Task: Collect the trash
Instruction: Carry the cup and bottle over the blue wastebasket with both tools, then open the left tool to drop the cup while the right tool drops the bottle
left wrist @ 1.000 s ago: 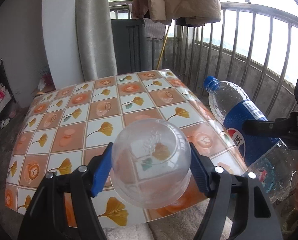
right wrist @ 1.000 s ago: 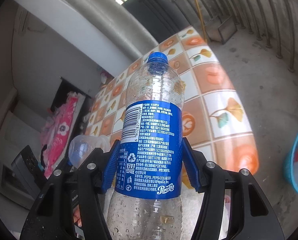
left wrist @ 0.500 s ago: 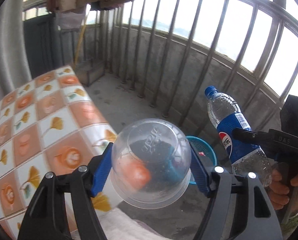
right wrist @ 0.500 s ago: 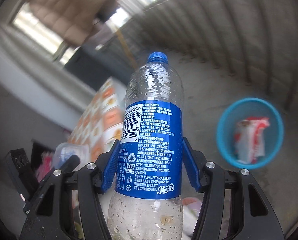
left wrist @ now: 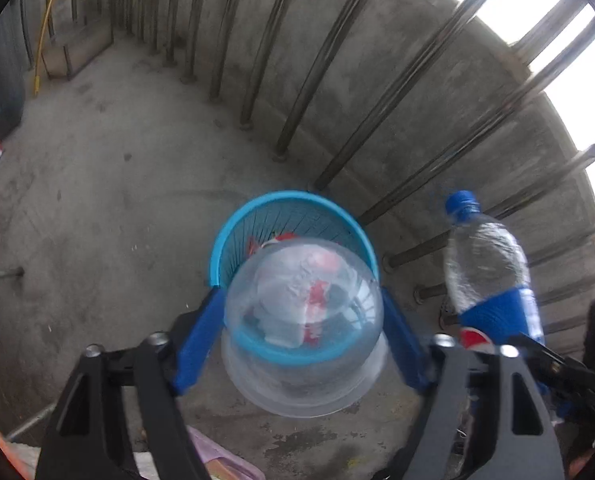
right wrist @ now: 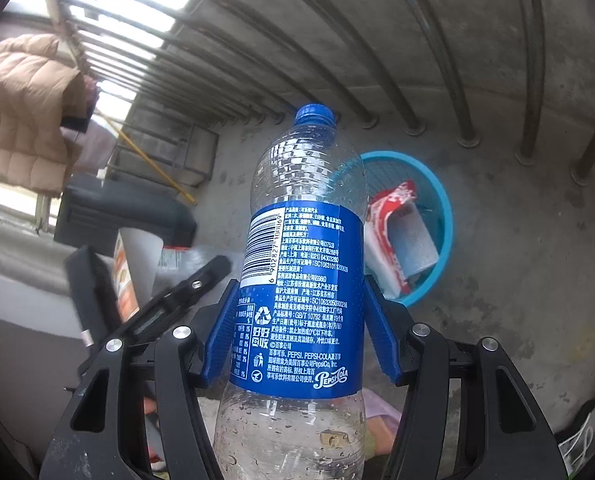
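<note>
The left gripper (left wrist: pixel 303 342) hung over the blue basket (left wrist: pixel 233 228), its fingers opening around the clear plastic cup (left wrist: pixel 303 332), which seemed, through the blur, already loose. At three o'clock, the right gripper (right wrist: pixel 297 334) clamped the Pepsi bottle (right wrist: pixel 303 264), cap toward twelve, the basket at its two o'clock, balcony railing (left wrist: pixel 337 60) beyond.

A home balcony: concrete floor (left wrist: pixel 97 184), metal railing (left wrist: pixel 337 60), hanging jacket (right wrist: pixel 21 112).
</note>
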{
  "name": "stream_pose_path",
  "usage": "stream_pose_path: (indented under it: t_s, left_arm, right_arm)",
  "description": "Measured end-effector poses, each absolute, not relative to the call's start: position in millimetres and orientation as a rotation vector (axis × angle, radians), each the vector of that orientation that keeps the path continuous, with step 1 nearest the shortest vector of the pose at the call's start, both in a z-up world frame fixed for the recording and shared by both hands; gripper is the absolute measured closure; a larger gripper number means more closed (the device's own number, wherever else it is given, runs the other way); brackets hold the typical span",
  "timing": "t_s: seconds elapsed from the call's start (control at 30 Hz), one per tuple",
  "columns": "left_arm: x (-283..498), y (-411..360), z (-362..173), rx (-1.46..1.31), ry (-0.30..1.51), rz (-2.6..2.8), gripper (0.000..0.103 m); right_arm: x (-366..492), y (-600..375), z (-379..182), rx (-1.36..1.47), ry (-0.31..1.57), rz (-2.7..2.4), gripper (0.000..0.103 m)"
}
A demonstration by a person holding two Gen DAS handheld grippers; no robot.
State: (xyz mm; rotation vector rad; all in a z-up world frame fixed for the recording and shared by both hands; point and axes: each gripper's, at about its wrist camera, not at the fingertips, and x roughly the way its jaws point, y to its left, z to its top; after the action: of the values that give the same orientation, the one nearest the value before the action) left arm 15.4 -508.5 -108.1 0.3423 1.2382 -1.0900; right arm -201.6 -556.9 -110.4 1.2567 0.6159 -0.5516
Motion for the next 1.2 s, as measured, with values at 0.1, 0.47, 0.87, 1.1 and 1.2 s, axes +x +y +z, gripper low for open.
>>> stream_pose_path:
  t_s: [0.1,0.47,0.87,1.1,1.2]
  left_arm:
    - [20,-518,-123,0.334,1.257,-1.056,0.019]
    - [39,-467,-95,0.309,1.184,-1.050,0.019]
    - [49,-355,-41,0.292,1.064,-0.992,0.019]
    - [40,-308,-30,0.312,0.978,-0.969,0.019]
    - [37,-297,-25,0.299,0.953,-0.977,0.019]
  right_arm:
    - [-202,-563,-117,1.272,0.623,-0.562,0.047]
    - [-185,-576,-139,1.308,0.672,-0.534,0.046]
    - [-121,-594,-178,1.328,0.732,-0.616,0.032]
    - [-145,-578,-162,1.277,0.728,-0.655,0.032]
    - [-155,-571,-150,1.233,0.718,-0.679,0.032]
